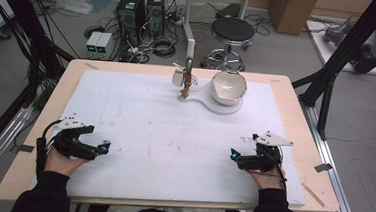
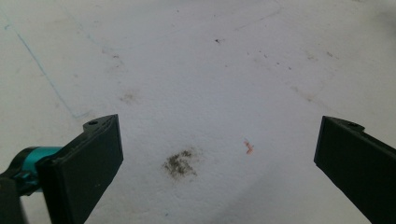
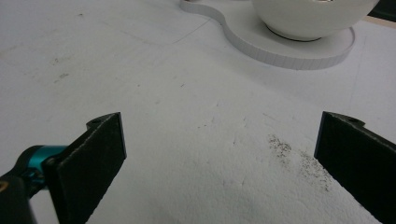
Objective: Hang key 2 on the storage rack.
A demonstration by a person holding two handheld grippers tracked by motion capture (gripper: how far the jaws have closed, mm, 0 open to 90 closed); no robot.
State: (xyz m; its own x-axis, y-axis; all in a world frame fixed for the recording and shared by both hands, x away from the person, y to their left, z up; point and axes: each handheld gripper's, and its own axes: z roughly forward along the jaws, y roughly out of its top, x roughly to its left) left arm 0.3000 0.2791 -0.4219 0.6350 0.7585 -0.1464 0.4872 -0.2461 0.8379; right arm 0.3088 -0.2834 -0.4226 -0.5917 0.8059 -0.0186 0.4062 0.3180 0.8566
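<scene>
left gripper (image 1: 104, 147): near left on white mat (image 1: 139, 127), jaws wide apart, empty | right gripper (image 1: 233, 155): near right, jaws wide apart, empty | bowl (image 1: 228, 87): far centre-right, on white base (image 1: 211, 103), well apart from both

- No text, label, brand, number or sign could be read anywhere in the three views.
- The two small power units (image 1: 98, 43) on the floor beyond the table had pale front panels, but whatever was printed there was too small to read.
- The black computer towers (image 1: 141, 11) behind them carried no legible marking.
- The white sheet (image 1: 139, 132) covering the table bore only stains and faint drawn lines, no writing.
- The white bowl (image 1: 228, 86) and its white base (image 1: 211, 105) were plain.
</scene>
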